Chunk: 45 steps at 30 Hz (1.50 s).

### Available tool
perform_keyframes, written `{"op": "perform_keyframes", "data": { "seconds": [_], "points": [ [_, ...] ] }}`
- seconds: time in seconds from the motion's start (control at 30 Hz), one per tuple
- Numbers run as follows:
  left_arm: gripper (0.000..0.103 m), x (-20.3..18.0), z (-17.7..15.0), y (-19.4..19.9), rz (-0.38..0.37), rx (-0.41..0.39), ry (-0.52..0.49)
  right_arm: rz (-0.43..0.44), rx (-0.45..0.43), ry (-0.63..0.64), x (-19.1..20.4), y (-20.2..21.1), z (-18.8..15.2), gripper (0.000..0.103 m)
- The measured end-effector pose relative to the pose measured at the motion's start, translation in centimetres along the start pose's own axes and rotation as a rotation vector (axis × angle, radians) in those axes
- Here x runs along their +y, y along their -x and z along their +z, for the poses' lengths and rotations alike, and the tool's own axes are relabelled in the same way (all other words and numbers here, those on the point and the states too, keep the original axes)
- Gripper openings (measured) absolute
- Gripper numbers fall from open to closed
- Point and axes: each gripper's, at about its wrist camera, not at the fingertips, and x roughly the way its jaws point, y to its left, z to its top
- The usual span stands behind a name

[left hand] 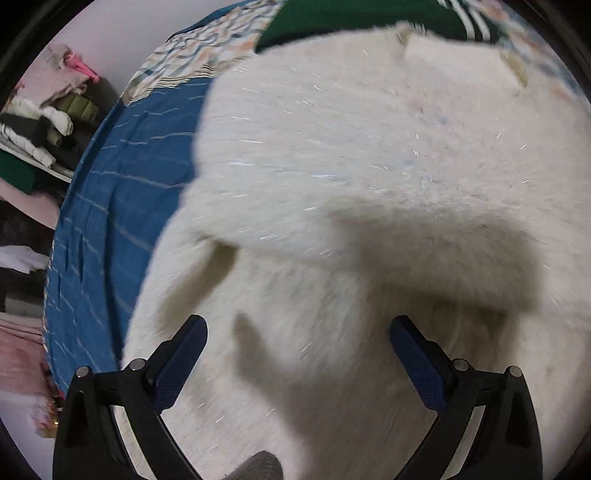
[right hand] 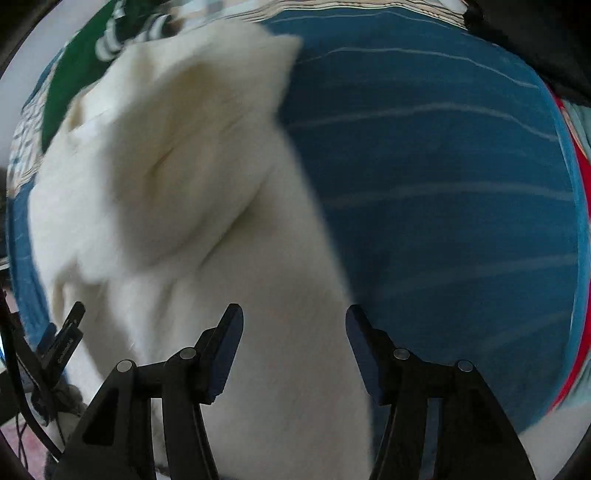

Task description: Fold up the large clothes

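Note:
A large white fluffy garment point(left hand: 369, 177) lies spread on a blue striped bedspread point(left hand: 122, 206), with one part folded over itself. My left gripper point(left hand: 297, 325) hovers above it, open, nothing between its fingers; its shadow falls on the fleece. In the right wrist view the same white garment point(right hand: 177, 206) fills the left half and the blue bedspread point(right hand: 443, 192) the right. My right gripper point(right hand: 293, 314) is open over the garment's right edge, and nothing is pinched between the pads. The other gripper's fingertip point(right hand: 72, 319) shows at the lower left.
A green garment with white stripes point(left hand: 354, 18) lies beyond the white one, beside a patterned cloth point(left hand: 207, 48). Shelves stacked with folded clothes point(left hand: 48, 125) stand at the left past the bed's edge. A red cloth point(right hand: 581, 206) borders the bed on the right.

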Motion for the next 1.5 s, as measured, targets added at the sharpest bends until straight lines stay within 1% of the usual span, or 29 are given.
{"op": "perform_keyframes", "data": {
  "seconds": [0.03,0.07,0.1,0.13,0.17,0.23,0.27,0.33,0.4,0.43,0.47,0.5,0.57,0.63,0.73,0.8,0.83,0.9,1.0,1.03,1.07,1.13,1.2,1.23,1.33,1.4,1.43,1.47,1.5],
  "points": [
    [0.103,-0.2,0.1,-0.1,0.010,-0.001,0.001,0.024,0.013,0.020,-0.2,-1.0,0.8,0.057],
    [0.103,-0.3,0.2,-0.3,0.024,-0.008,0.006,0.045,0.039,0.037,-0.3,-2.2,1.3,0.033],
    [0.103,-0.2,0.2,-0.4,0.029,-0.014,0.020,0.047,0.075,0.057,-0.4,-3.6,1.5,0.015],
    [0.103,-0.3,0.0,-0.3,0.029,-0.013,0.033,0.024,0.081,0.064,-0.6,-4.0,1.7,0.010],
    [0.103,-0.4,-0.1,-0.2,0.029,-0.012,0.041,0.038,0.064,0.054,-1.0,-3.8,1.4,0.007],
    [0.103,-0.7,-0.2,0.1,0.032,-0.014,0.045,0.027,0.015,0.015,-2.9,-2.6,0.7,0.006],
    [0.103,-0.8,-0.1,0.1,0.037,-0.015,0.043,0.040,0.002,-0.020,-4.2,-2.3,0.2,0.005],
    [0.103,-0.5,0.5,0.0,0.053,-0.024,0.039,0.111,0.068,-0.062,-6.2,-3.3,-0.7,0.005],
    [0.103,-0.7,0.5,0.2,0.062,-0.032,0.043,0.140,0.091,-0.013,-6.2,-3.2,-0.7,0.007],
    [0.103,-0.7,0.5,0.1,0.064,-0.033,0.054,0.150,0.109,0.002,-6.1,-3.0,-0.5,0.010],
    [0.103,-0.7,0.5,0.1,0.063,-0.033,0.065,0.172,0.130,0.011,-6.3,-2.5,-0.2,0.017],
    [0.103,-1.0,0.3,0.3,0.061,-0.034,0.076,0.203,0.138,0.014,-6.7,-1.7,0.3,0.020],
    [0.103,-0.8,0.4,0.3,0.054,-0.021,0.103,0.250,0.118,0.010,-7.7,0.1,1.5,0.040],
    [0.103,-0.6,0.4,0.5,0.054,0.001,0.132,0.300,0.073,-0.019,-8.2,2.1,2.7,0.043],
    [0.103,-0.2,0.4,1.4,0.101,0.052,0.201,0.461,0.041,-0.044,-8.3,4.6,4.3,0.044],
    [0.103,0.1,0.1,2.6,0.094,0.047,0.242,0.558,0.065,-0.012,-7.0,5.8,5.8,0.053],
    [0.103,0.2,-0.2,3.5,0.099,0.039,0.262,0.589,0.084,0.006,-8.4,6.7,7.8,0.057],
    [0.103,0.4,-0.7,4.7,0.119,0.031,0.285,0.627,0.153,0.042,-5.4,5.2,8.2,0.057],
    [0.103,0.5,-1.2,5.5,0.137,0.036,0.317,0.606,0.210,0.052,-2.1,1.9,7.7,0.057],
    [0.103,0.7,-1.1,5.8,0.142,0.039,0.328,0.584,0.209,0.060,0.3,0.6,7.6,0.039],
    [0.103,0.9,-1.0,6.0,0.137,0.038,0.341,0.564,0.176,0.074,1.0,0.5,7.7,0.005],
    [0.103,1.4,-0.6,6.8,0.125,0.025,0.367,0.529,0.093,0.127,2.8,1.8,8.1,0.005],
    [0.103,1.8,0.1,7.8,0.110,-0.006,0.387,0.518,-0.034,0.197,3.6,5.8,7.9,0.005],
    [0.103,1.9,0.6,8.4,0.105,-0.026,0.395,0.524,-0.069,0.210,4.6,6.7,8.3,0.005],
    [0.103,1.8,2.1,9.4,0.092,-0.075,0.407,0.536,-0.168,0.258,4.4,10.5,8.9,0.005],
    [0.103,1.3,3.1,9.1,0.093,-0.090,0.402,0.480,-0.165,0.314,5.5,10.0,9.8,0.005],
    [0.103,1.1,3.7,8.3,0.104,-0.085,0.383,0.447,-0.124,0.309,5.2,8.5,10.8,0.006],
    [0.103,0.7,4.2,7.4,0.119,-0.077,0.367,0.408,-0.063,0.293,2.9,6.6,11.6,0.014],
    [0.103,0.5,4.6,6.6,0.132,-0.065,0.353,0.343,0.017,0.267,2.2,4.4,11.9,0.019]
  ]
}}
